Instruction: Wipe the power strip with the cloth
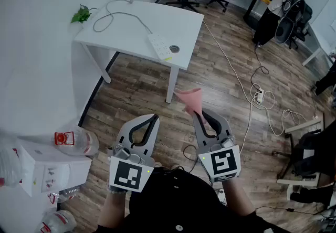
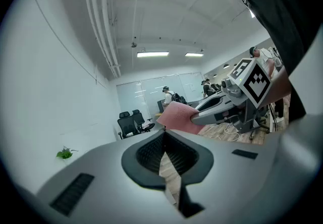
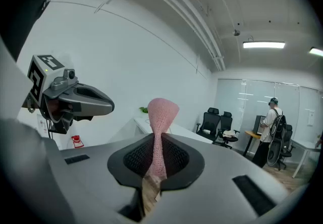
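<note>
Wiping is not yet begun: right tongs pinch the pink cloth, left tongs are closed and empty, both well apart from the power strip on the tabletop.

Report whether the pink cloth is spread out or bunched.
Bunched: the cloth is pinched into a narrow fold between the jaws of the right tool, free end flaring above.

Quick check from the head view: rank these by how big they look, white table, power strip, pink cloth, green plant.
1. white table, clearly the largest.
2. pink cloth and power strip look about alike, so I won't rank them. The cloth is also much nearer the camera.
3. green plant, the smallest.
</note>
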The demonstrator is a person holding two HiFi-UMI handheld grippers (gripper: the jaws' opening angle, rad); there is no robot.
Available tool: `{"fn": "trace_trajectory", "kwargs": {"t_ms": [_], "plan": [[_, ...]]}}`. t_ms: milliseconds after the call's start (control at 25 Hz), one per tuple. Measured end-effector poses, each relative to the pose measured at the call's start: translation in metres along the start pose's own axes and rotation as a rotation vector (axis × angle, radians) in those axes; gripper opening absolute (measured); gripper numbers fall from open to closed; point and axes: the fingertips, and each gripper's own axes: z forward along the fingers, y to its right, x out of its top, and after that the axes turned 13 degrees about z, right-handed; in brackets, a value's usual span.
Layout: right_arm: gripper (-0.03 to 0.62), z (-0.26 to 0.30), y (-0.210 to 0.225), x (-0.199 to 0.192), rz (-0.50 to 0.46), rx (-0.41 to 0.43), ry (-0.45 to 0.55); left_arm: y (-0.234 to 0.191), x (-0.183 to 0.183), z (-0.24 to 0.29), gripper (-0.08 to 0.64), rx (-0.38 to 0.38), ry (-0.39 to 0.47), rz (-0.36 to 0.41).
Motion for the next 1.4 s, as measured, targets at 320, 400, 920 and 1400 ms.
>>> {"fn": "trace_trajectory", "kwargs": {"t_ms": [320, 400, 920, 1400], "plan": [[0.051, 0.005, 0.001, -0.001, 0.001, -0.002, -0.012, -0.002, -0.002, 0.007, 0.014, -0.010, 0.006, 0.004], [0.051, 0.005, 0.002, -0.001, 0.005, -0.005, -0.006, -0.002, -0.002, 0.008, 0.014, -0.013, 0.011, 0.005], [0.051, 0.012, -0.005, 0.004, 0.017, -0.042, -0.011, -0.016, -0.009, 0.000, 0.014, -0.020, 0.032, 0.010], [0.051, 0.019, -0.026, 0.009, 0.006, -0.082, 0.008, -0.036, -0.020, -0.025, 0.014, -0.014, 0.046, 0.017]]}}
